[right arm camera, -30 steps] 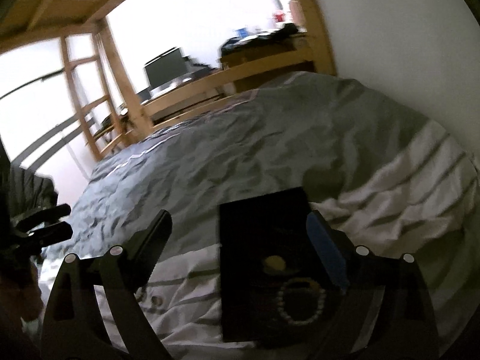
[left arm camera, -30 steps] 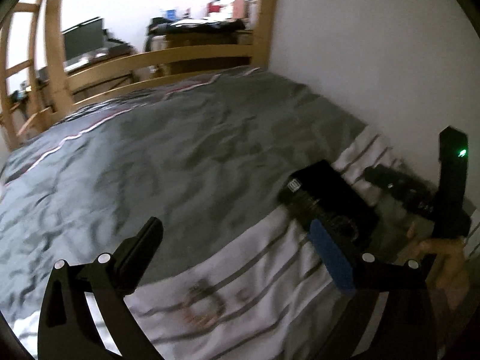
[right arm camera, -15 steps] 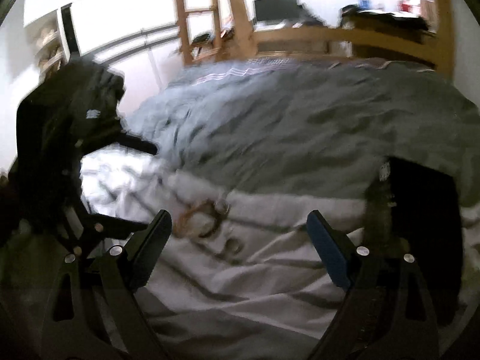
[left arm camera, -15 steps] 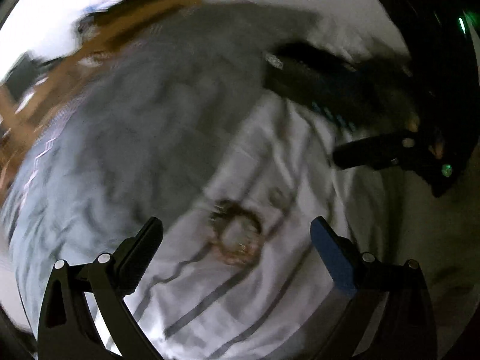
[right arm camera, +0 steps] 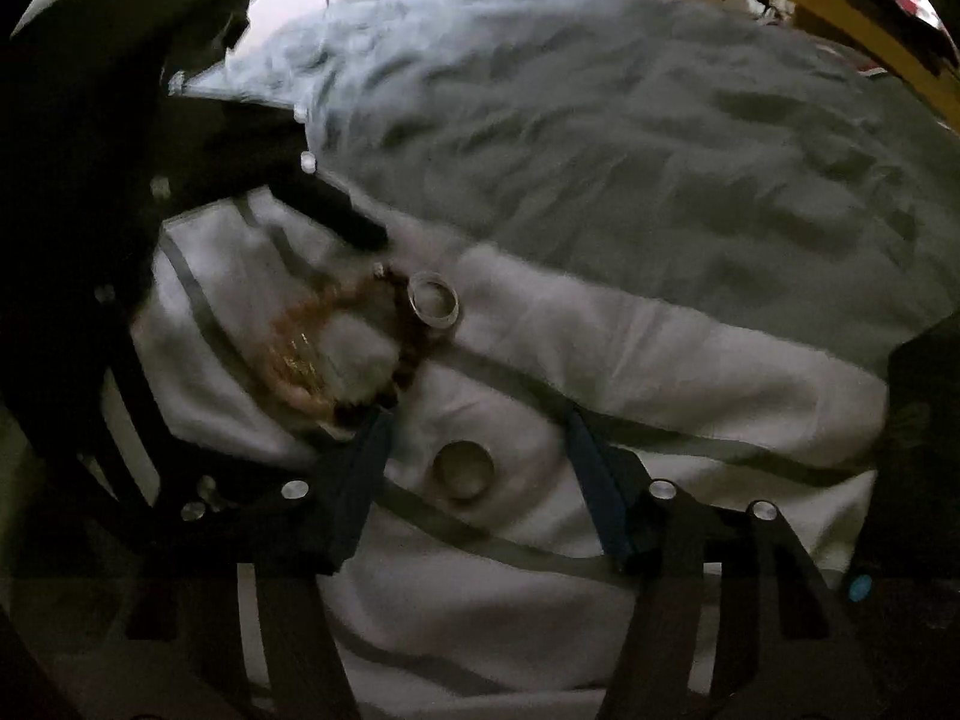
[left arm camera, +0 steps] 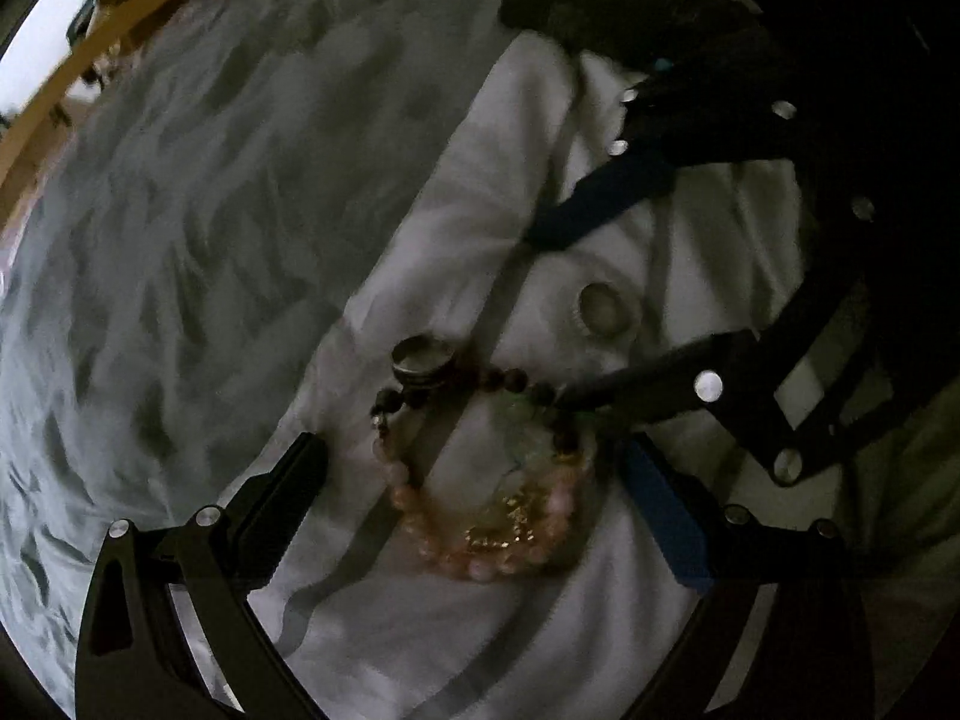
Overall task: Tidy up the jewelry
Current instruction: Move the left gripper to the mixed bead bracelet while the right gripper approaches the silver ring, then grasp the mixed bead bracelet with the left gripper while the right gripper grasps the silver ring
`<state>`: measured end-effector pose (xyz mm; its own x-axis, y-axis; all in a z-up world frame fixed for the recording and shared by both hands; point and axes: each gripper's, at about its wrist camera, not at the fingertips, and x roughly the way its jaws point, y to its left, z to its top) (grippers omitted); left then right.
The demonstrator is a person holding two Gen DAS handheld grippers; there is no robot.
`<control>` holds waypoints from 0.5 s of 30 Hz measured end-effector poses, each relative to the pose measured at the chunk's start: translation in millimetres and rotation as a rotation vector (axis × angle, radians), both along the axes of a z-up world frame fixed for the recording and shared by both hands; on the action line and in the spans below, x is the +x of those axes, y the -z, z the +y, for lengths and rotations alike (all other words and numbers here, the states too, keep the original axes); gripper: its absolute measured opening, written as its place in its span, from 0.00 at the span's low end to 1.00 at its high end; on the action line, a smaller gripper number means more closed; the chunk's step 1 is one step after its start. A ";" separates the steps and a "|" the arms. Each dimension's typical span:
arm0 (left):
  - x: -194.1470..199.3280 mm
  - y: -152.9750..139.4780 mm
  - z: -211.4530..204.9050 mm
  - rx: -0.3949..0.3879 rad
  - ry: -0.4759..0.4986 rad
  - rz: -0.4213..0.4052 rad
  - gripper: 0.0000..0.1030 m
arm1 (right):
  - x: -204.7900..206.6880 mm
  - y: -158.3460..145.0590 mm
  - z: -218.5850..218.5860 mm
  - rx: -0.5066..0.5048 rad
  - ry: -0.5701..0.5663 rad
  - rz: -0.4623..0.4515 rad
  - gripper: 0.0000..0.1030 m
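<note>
black box (right arm camera: 924, 396) cut off at edge, bracelet heap (right arm camera: 336, 348) blurred

Shiny metal ring (right arm camera: 433, 300), glossy bead bracelet (left arm camera: 480, 504), rumpled cloth sheet (right arm camera: 660, 330)

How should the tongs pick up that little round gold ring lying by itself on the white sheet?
The small round gold ring lies flat, apart from the pink bead bracelets. Probably best from straight above, one finger on each outer edge of its rim. The right tongs already straddle it, closing.
</note>
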<state>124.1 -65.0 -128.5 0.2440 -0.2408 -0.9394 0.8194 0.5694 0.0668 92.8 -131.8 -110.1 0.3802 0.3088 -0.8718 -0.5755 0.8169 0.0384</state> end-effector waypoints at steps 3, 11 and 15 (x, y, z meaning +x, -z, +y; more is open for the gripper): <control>12.8 -7.5 10.4 -0.062 -0.068 0.059 0.79 | 3.0 -0.6 -6.4 0.016 0.023 0.019 0.48; 12.8 -17.5 17.1 -0.081 -0.108 0.056 0.40 | 3.4 -4.2 -28.9 0.040 0.106 0.067 0.20; 14.7 -29.5 22.5 -0.115 -0.151 0.022 0.24 | 4.1 -7.5 -24.5 0.032 0.115 0.041 0.20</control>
<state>138.8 -42.5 -99.0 0.2647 -0.3094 -0.9133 0.7246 0.6888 -0.0233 96.9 -156.3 -102.6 0.3788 0.2937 -0.8776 -0.4758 0.8752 0.0875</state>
